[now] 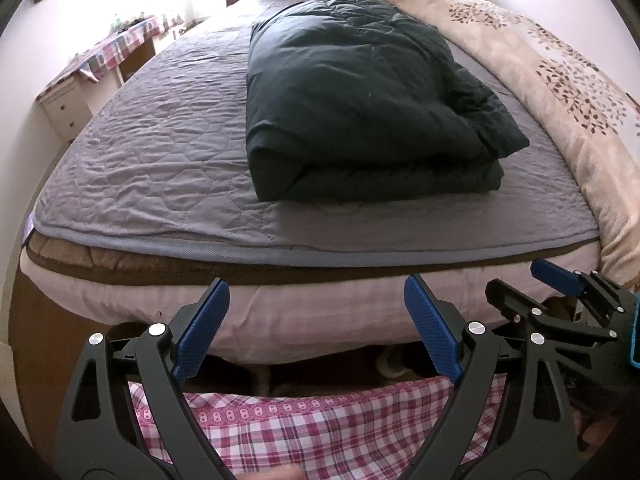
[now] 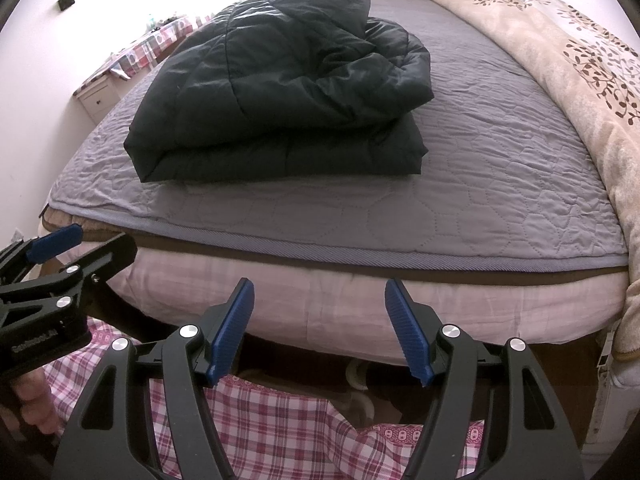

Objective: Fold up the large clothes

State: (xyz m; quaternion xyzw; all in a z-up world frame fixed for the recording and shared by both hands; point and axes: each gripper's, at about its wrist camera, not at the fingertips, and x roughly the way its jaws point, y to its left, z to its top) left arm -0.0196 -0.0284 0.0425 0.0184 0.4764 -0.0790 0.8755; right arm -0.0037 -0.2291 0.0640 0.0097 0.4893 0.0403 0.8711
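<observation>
Dark padded jacket lies folded in a thick bundle on the grey quilted bed cover, well ahead of both claws and above them in view.

Left gripper: jaws spread, nothing between them; jacket sits ahead, slightly right of its centre line.

Right gripper: jaws spread, empty; jacket ahead and left of its centre line.

Both claws hang off the near mattress edge, apart from the jacket. Plaid cloth lies directly beneath them. Floral blanket runs along the bed's right side.
</observation>
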